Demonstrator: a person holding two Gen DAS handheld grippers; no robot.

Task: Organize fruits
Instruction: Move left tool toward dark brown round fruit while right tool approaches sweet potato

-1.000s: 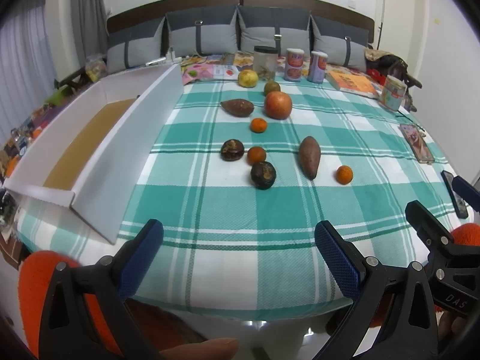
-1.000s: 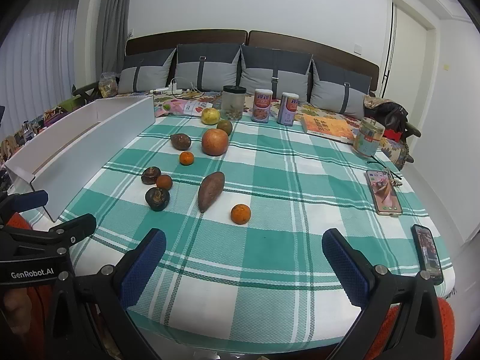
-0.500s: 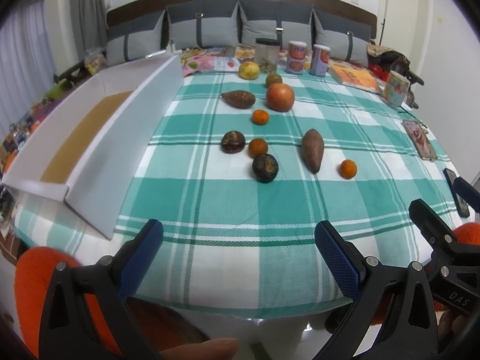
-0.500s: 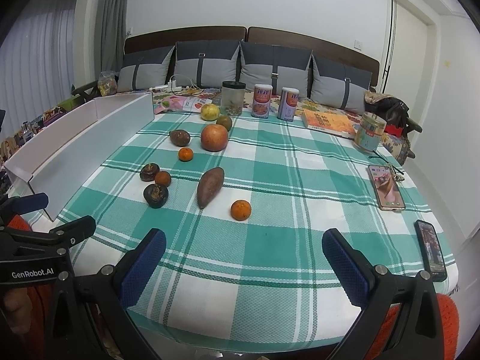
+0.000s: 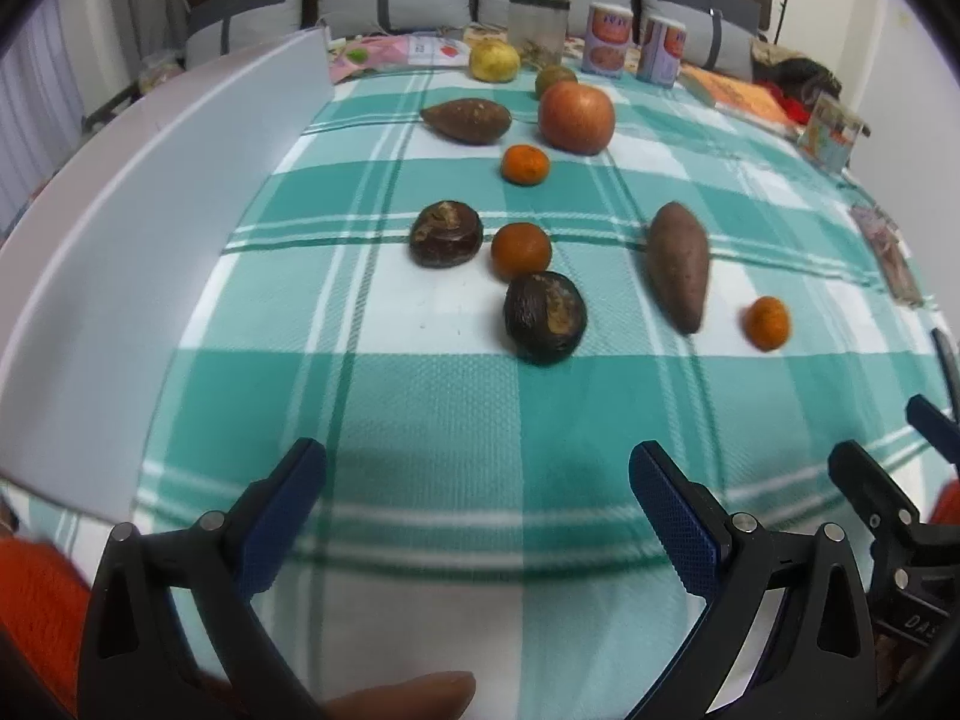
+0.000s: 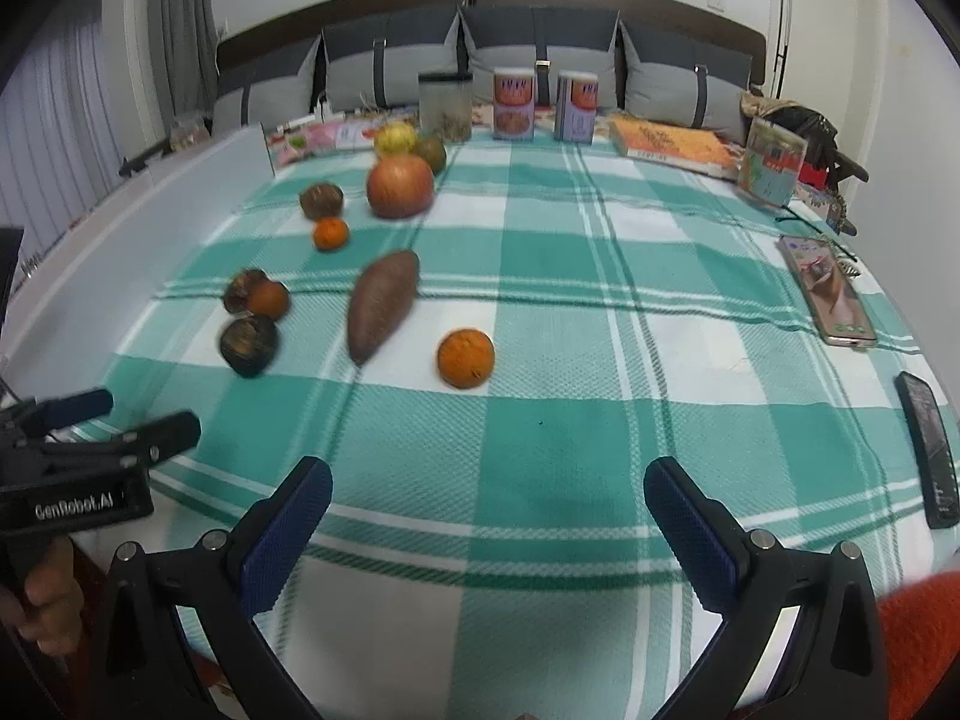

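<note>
Fruit lies scattered on a green-checked tablecloth (image 5: 432, 408). In the left wrist view I see a dark round fruit (image 5: 545, 318), a second dark one (image 5: 446, 234), three small oranges (image 5: 521, 251), a sweet potato (image 5: 679, 267), a red apple (image 5: 576, 117) and a brown oval fruit (image 5: 467, 120). My left gripper (image 5: 477, 483) is open over the cloth, short of the dark fruit. My right gripper (image 6: 487, 495) is open too, just short of the nearest orange (image 6: 465, 358) and the sweet potato (image 6: 382, 303).
A long white box (image 5: 120, 252) runs along the table's left side. At the back stand a jar (image 6: 445, 105), two cans (image 6: 514, 103) and a book (image 6: 672, 147). Two phones (image 6: 831, 291) lie at the right edge. The left gripper (image 6: 96, 456) shows in the right wrist view.
Both grippers have moved forward over the table, so the fruit looks nearer and larger. Both stay open; no fruit has moved.
</note>
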